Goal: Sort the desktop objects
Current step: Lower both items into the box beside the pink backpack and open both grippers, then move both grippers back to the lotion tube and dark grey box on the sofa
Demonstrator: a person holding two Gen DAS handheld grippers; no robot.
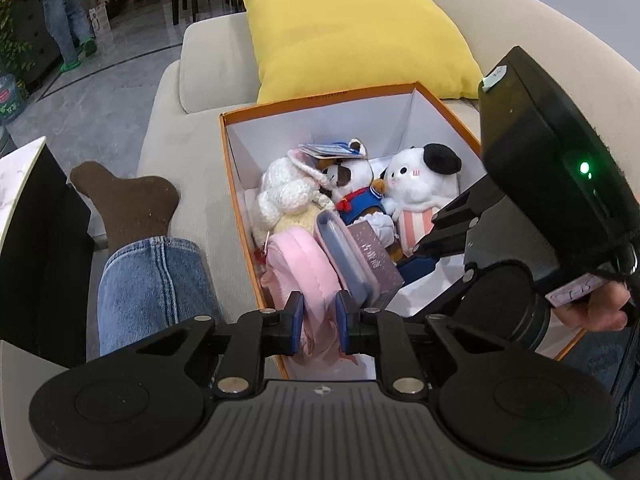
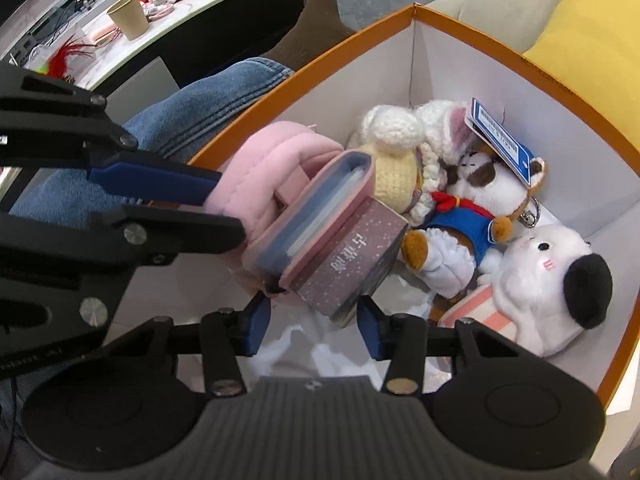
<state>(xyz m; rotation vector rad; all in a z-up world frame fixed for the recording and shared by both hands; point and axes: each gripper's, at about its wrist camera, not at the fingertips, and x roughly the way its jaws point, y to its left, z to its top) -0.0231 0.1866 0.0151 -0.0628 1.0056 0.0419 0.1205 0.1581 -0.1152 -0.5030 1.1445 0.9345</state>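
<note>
The box (image 2: 500, 64) on the sofa already holds several soft toys, while the desk (image 2: 168, 36) keeps more clutter. Left tongs (image 1: 318, 320) grip the pink pouch (image 1: 298, 268) at the box's near edge; right tongs (image 2: 312, 330) gape — straddling, not clamping, the small book (image 2: 352, 264).

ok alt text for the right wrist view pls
The right claw hangs open over an orange box of plush toys, a speckled mauve box standing between its jaws. From the left, the left claw pinches a pink pouch at the box's edge.
</note>
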